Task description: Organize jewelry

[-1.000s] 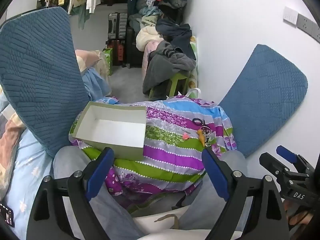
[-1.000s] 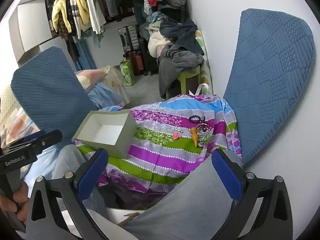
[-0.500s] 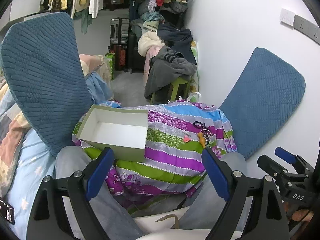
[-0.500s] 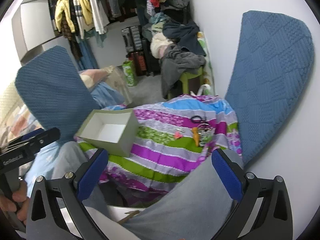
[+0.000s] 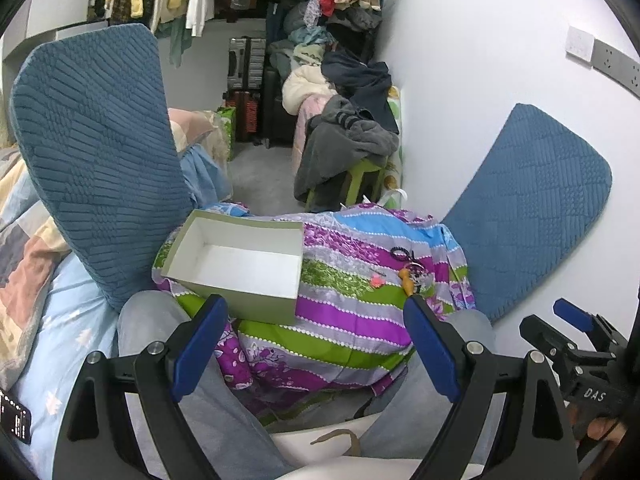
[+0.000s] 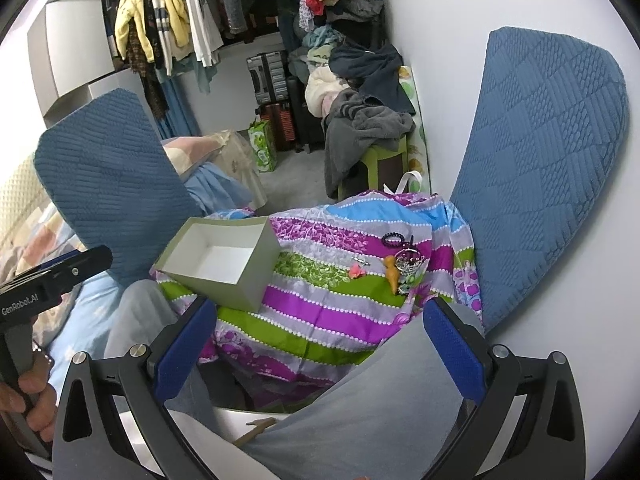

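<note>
An open grey-green box [image 5: 236, 264] [image 6: 220, 262] with a white, empty inside sits on the left of a striped purple-green cloth [image 5: 352, 312] [image 6: 320, 304]. To its right lie small jewelry pieces: a black beaded bracelet [image 5: 400, 253] [image 6: 392, 239], a pink flower piece [image 5: 376, 279] [image 6: 356, 270], an orange charm [image 5: 407, 282] [image 6: 392, 276] and a silvery tangle [image 6: 408, 262]. My left gripper [image 5: 316, 344] is open and empty, held short of the cloth's near edge. My right gripper [image 6: 320, 354] is open and empty, also short of the cloth.
Two blue quilted cushions [image 5: 100, 160] [image 5: 528, 208] flank the cloth, the right one against the white wall. My grey-trousered knees [image 6: 380, 408] lie under the grippers. Beyond are a green stool piled with clothes [image 5: 348, 148], suitcases and a clothes rail.
Both views have tilted slightly, showing more of the clothes rail. The box and jewelry have not moved. Both grippers stay open.
</note>
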The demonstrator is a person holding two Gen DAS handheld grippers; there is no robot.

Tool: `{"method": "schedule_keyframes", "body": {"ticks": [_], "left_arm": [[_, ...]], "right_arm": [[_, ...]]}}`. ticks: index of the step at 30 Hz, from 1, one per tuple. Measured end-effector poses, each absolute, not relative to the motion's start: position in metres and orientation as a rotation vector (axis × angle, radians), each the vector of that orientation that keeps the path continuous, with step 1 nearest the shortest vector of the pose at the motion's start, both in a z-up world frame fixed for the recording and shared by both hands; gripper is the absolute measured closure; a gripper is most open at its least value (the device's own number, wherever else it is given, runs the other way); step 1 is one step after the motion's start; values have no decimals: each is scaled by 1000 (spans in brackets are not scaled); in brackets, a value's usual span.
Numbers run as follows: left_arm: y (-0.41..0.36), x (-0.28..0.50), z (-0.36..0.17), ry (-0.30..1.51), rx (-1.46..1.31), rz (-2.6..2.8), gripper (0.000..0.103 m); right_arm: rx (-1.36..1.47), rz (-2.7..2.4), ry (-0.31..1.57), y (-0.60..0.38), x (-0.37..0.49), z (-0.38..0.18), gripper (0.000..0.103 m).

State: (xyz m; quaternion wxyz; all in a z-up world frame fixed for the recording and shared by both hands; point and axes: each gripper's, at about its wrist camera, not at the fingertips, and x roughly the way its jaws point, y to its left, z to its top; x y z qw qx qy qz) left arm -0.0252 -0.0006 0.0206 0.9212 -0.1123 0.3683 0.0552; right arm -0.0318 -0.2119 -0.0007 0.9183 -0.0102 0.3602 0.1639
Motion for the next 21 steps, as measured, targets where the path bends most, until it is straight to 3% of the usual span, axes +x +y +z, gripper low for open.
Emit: {"method": "schedule_keyframes", "body": {"ticks": [21], "left_arm": [[-7,-21,9,774,-222,93,13]], "right_arm": [[-31,345,761,-206,-36,-4,0]]}}
